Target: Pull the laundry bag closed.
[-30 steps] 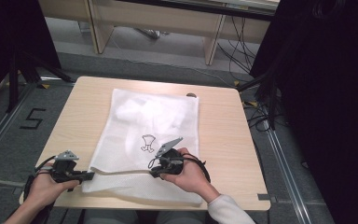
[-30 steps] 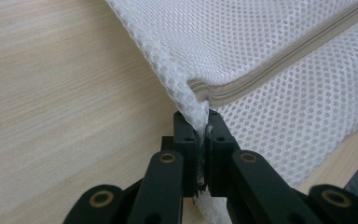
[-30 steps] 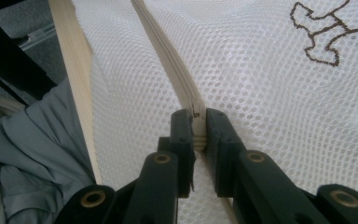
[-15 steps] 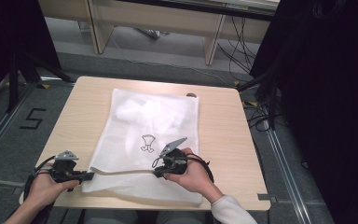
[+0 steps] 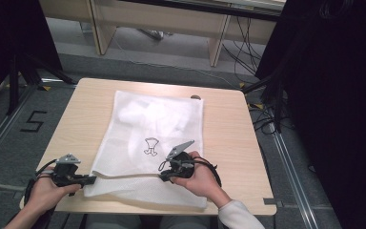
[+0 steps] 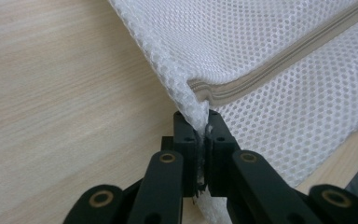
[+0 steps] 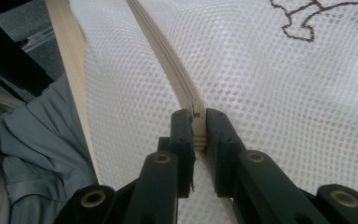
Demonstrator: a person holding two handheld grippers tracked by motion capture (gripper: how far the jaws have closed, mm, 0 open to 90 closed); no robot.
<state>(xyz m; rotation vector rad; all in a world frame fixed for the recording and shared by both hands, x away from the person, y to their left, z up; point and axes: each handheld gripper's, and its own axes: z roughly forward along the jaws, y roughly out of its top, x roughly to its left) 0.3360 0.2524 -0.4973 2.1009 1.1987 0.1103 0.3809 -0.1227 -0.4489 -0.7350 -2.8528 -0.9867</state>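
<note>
Fingers of your left gripper (image 6: pixel 199 140) pinched the white mesh laundry bag's (image 5: pixel 157 129) corner; your right gripper (image 7: pixel 196 133) clamped its beige zipper (image 7: pixel 168 60).

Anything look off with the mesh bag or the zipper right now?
Nothing stands out. The white mesh bag lies flat on the table; the left gripper pinches its corner, the right gripper pinches the zipper. No tears visible.
</note>
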